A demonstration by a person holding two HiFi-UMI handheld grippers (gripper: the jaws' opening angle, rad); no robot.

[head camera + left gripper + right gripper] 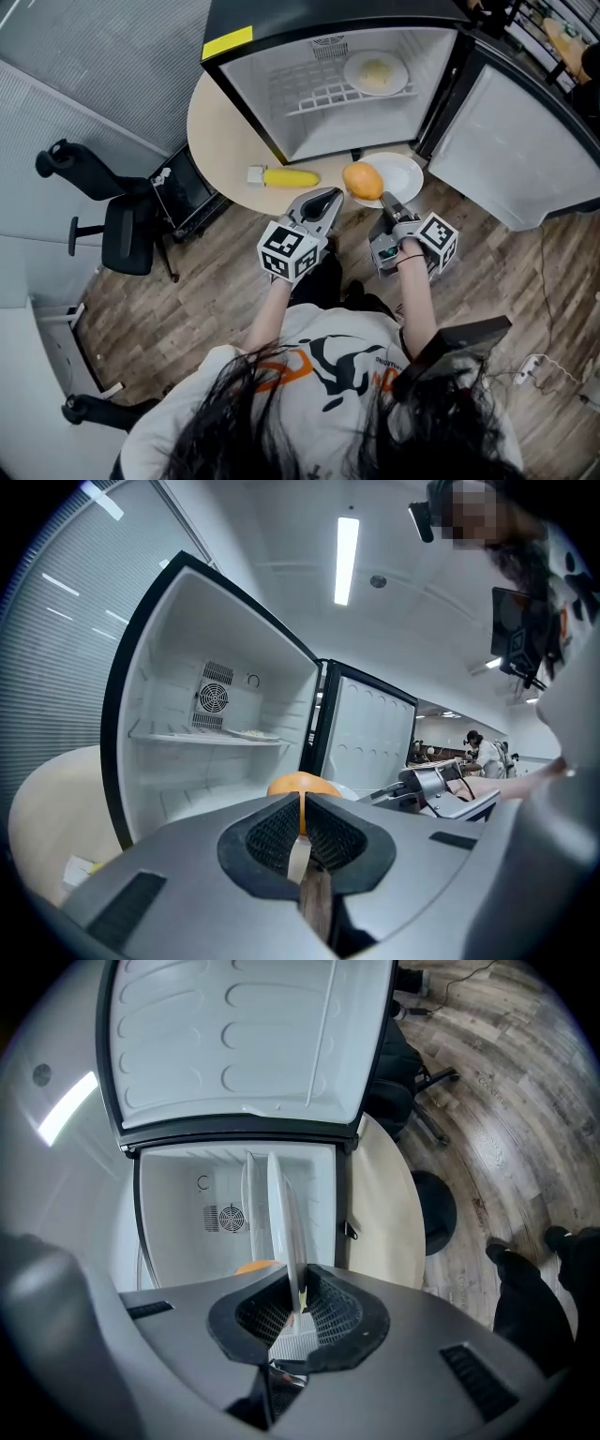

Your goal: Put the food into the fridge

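An orange fruit (364, 180) lies on a white plate (403, 173) at the round table's near edge, in front of the open fridge (328, 112). My right gripper (389, 208) is shut on the plate's near rim; in the right gripper view the plate (281, 1213) runs edge-on out of the closed jaws (298, 1297). My left gripper (330, 197) is shut at the plate's left rim, a white strip between its pads (301, 808), with the fruit (302, 784) just beyond. A corn cob (291, 177) lies on the table to the left.
A second plate (375, 72) with pale food sits on the fridge's wire shelf. The fridge door (525, 150) stands swung open at the right. The beige table (220, 131) bears the fridge. A black office chair (117, 230) is at the left, cables (534, 366) on the floor at the right.
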